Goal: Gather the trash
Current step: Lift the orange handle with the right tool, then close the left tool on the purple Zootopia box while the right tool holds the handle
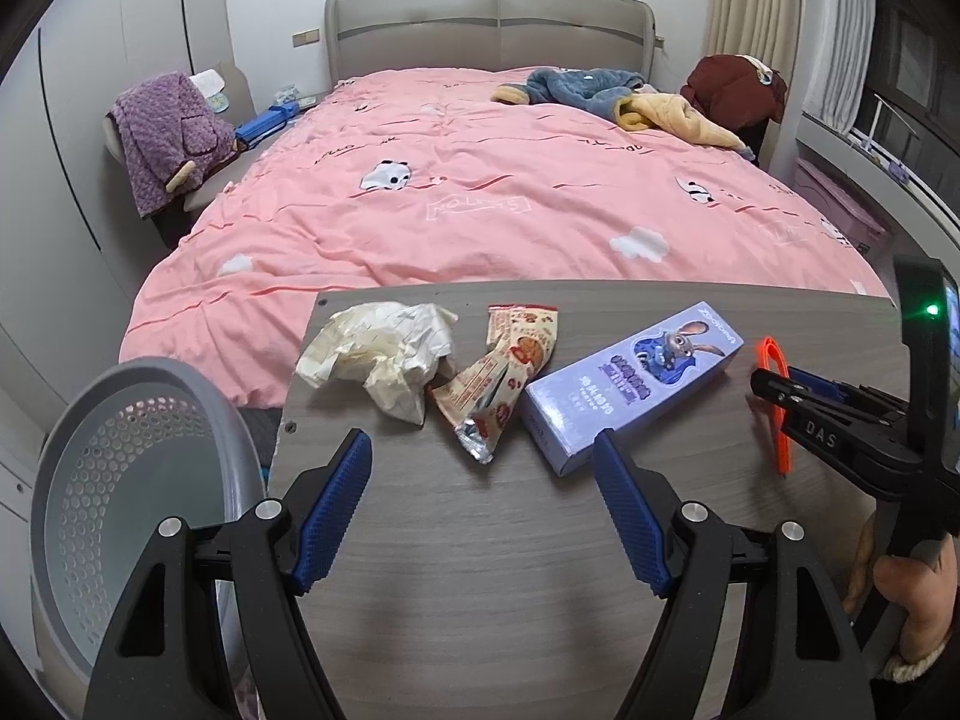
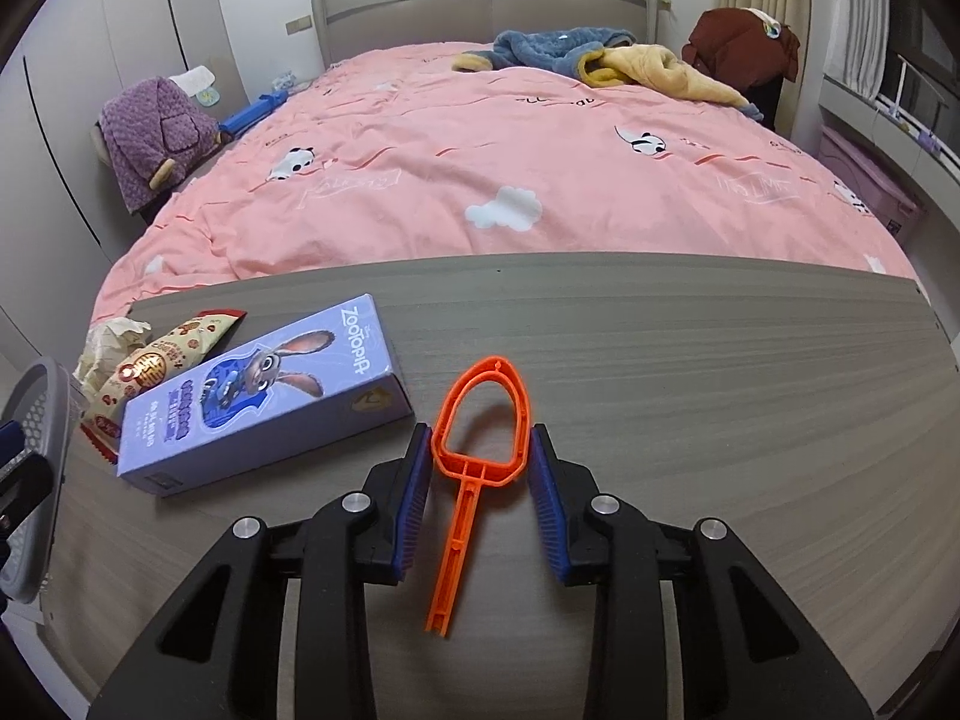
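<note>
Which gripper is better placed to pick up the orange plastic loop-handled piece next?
Right. The right gripper already straddles the orange plastic loop-handled piece on the grey wood-grain table, pads at its sides. The left gripper hangs open nearer the purple carton.

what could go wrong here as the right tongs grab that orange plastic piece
1. The right tongs pinch the orange plastic piece at its thin open loop, handle trailing back; it could flex, twist or slip on lifting.
2. The grey basket stands off the table's left end, past the purple box and snack wrapper; a low carry could knock them.
3. The left tongs hang open in that path.
</note>
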Motion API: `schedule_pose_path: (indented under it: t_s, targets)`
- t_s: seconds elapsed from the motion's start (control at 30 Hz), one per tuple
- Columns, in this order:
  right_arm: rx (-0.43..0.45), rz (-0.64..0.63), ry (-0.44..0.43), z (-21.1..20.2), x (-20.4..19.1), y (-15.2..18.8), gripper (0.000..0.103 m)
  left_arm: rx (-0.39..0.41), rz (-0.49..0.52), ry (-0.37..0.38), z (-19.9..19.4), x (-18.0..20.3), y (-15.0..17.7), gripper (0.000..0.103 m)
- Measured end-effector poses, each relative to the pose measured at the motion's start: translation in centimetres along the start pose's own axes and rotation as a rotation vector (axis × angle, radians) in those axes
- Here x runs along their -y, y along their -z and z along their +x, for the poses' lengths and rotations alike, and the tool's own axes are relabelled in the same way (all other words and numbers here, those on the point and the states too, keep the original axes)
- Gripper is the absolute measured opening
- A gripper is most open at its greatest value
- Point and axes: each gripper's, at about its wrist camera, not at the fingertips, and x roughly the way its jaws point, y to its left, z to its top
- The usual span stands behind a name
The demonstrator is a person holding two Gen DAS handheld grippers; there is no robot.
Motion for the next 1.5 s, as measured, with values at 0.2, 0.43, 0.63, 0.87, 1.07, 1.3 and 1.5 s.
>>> schedule_pose_path:
  t_s: [0.2,0.43,0.63,0.87,1.07,1.3,1.5]
  targets:
    - [0.029,0.008,-0.039,-2.4,0.6,1.1,0.032,0.016,0.029,0.004,0.8,0.9,-2.0,0.073]
    - [0.059,0.036,-0.090,-4.0,1.9,1.6,0.032,-0.024,0.056,0.002,3.6,1.9,-4.1,0.073]
    - [0.068,0.065,-0.120,-4.4,3.2,1.4,0.032,-0.052,0.089,-0.029,6.0,2.9,-5.6,0.073]
    - [0.075,0.088,-0.150,-4.3,4.1,1.2,0.032,-0.094,0.129,-0.084,8.7,3.5,-6.6,0.073]
    - [0.082,0.103,-0.177,-4.4,4.6,0.9,0.032,-0.117,0.157,-0.104,9.3,4.3,-6.2,0.073]
    - [0.099,0.110,-0.191,-5.2,5.2,1.1,0.032,-0.138,0.184,-0.113,8.8,5.6,-4.9,0.073]
    - [0.106,0.125,-0.193,-5.8,6.0,1.5,0.032,-0.147,0.194,-0.084,7.1,7.2,-3.0,0.073]
